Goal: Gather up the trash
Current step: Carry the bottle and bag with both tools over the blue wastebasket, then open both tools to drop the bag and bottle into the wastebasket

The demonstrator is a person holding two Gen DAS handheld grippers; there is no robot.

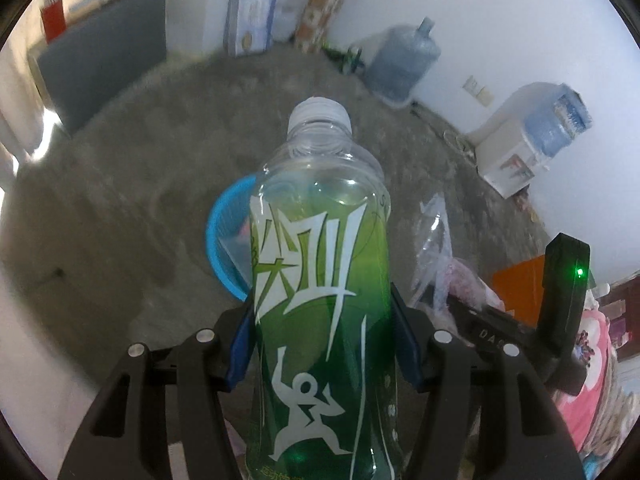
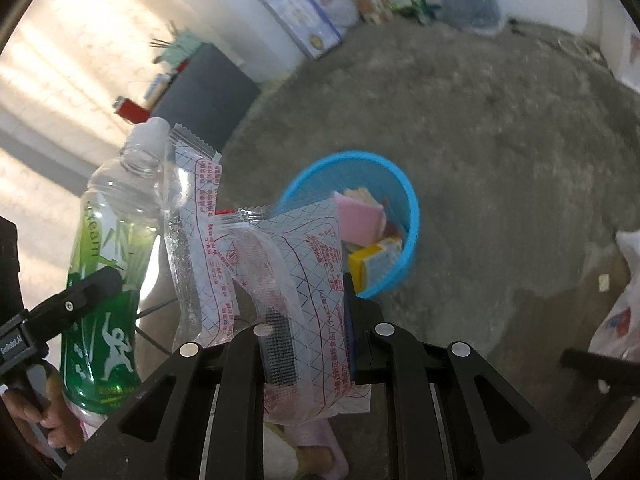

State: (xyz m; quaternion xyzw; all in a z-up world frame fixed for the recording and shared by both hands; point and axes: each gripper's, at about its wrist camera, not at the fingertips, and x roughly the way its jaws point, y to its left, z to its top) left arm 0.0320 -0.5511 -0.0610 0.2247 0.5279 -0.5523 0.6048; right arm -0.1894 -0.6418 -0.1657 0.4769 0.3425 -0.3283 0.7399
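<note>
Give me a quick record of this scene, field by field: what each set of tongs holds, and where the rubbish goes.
left tongs: shut on the green-labelled plastic bottle, capless and looking empty
right tongs: shut on clear plastic wrappers with red print
bin: blue basket on the grey floor, ahead of both tongs
bin contents: a pink piece, a yellow box, other scraps
trash not yet dropped: bottle and wrappers

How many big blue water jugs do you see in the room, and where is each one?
2. One water jug stands on the floor by the far white wall. The other jug sits on the white dispenser further right. More may be hidden outside the views.
</note>
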